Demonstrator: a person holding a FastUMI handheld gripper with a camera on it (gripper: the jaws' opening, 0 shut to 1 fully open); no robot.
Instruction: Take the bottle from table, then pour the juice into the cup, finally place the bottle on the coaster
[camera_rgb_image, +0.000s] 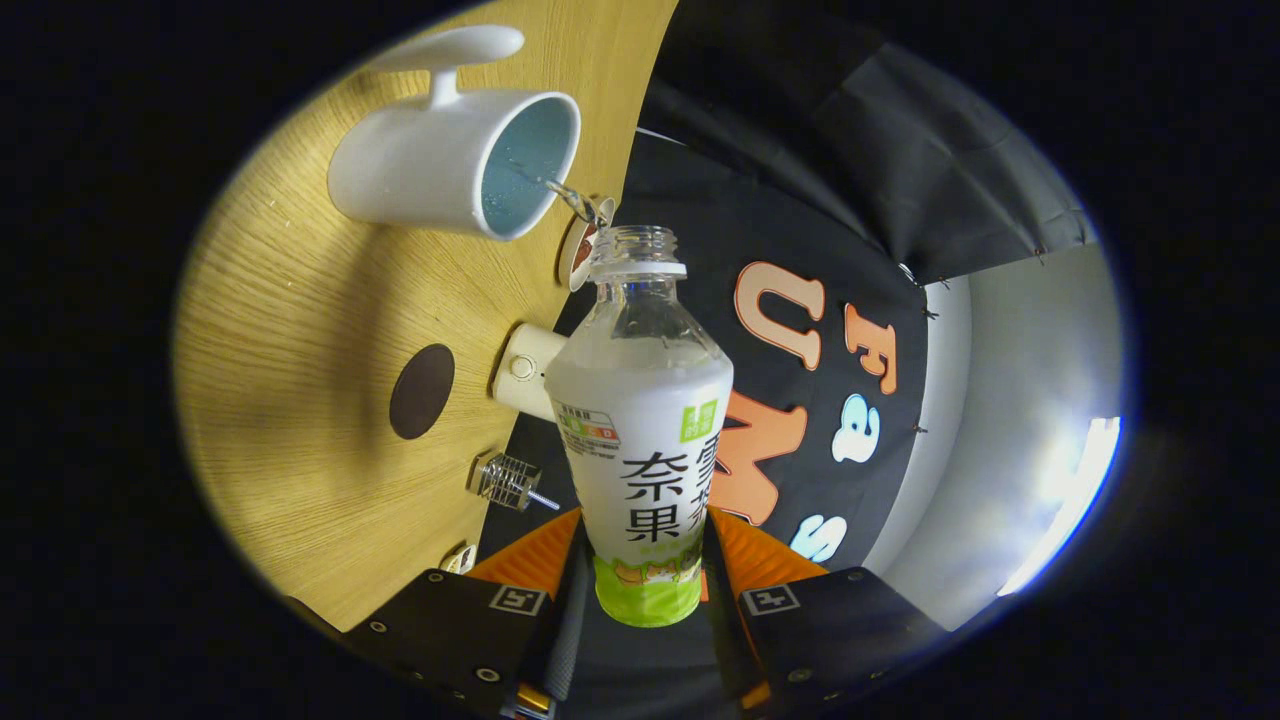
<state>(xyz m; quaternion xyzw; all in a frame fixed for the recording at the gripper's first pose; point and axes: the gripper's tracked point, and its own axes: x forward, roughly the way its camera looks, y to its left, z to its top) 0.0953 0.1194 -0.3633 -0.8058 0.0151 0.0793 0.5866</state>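
While the gripper (645, 560) is clamping the uncapped, white-labelled bottle (645, 420) between both fingers, clear liquid is streaming from its mouth into the white cup (440, 165) near the table's (290, 330) edge.

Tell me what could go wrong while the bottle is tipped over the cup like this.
The stream leaves the bottle mouth and enters the cup close to its near rim, so a small wobble may spill juice on the table. The gripper holds only the bottle's base, so it might twist.

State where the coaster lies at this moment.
In the gripper view, the dark round coaster lies flat on the wooden table, beyond the cup, beside the bottle.
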